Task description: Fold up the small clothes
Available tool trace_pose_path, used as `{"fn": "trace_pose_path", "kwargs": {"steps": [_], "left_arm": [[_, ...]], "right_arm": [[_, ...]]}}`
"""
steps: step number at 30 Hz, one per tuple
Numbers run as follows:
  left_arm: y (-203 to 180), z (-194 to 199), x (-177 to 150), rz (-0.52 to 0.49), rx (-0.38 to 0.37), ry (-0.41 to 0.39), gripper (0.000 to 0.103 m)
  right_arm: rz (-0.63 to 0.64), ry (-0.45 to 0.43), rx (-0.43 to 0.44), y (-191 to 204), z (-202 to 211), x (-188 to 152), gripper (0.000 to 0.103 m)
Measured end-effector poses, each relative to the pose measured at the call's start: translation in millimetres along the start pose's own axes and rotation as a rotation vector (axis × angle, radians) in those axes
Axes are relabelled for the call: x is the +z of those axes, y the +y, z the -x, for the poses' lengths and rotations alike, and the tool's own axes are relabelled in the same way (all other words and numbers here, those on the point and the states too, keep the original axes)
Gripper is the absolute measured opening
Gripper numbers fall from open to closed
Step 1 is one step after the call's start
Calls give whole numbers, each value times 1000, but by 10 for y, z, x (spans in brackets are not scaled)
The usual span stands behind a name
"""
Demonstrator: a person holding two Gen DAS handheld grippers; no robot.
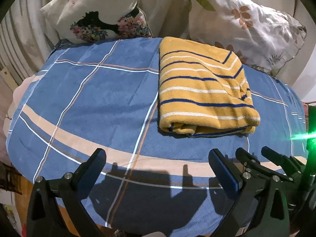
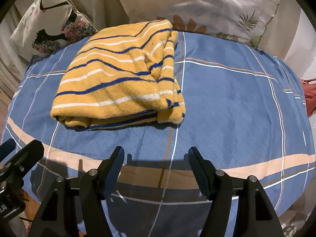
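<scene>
A yellow garment with blue and white stripes lies folded in a thick rectangle on the blue plaid bed cover. It also shows in the right wrist view, left of centre. My left gripper is open and empty, near the cover's front edge, short of the garment. My right gripper is open and empty, also short of the garment. The right gripper shows in the left wrist view at the lower right. The left gripper's fingers show at the right wrist view's lower left.
Two patterned pillows lean against the wall behind the cover. A red object sits at the right edge. A green light glares at the far right of the left wrist view.
</scene>
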State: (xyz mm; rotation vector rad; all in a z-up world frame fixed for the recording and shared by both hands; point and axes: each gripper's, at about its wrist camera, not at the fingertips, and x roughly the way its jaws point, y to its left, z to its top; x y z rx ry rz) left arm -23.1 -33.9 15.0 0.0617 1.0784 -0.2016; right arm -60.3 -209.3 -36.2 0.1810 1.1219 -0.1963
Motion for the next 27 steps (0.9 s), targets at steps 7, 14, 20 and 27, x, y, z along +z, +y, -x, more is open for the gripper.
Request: {"fn": "trace_pose_path", "kwargs": {"steps": [7, 14, 20, 27], "left_arm": [[-9, -44, 31, -10, -8, 9, 103], [1, -108, 60, -7, -7, 28, 103], [54, -189, 74, 11, -12, 62, 103], [53, -194, 96, 10, -9, 62, 103]], "right_arm": [[5, 1, -5, 36, -26, 27, 72], [19, -1, -15, 62, -47, 64, 72], [36, 4, -18, 90, -90, 110, 72], [51, 10, -19, 122, -114, 141, 72]]}}
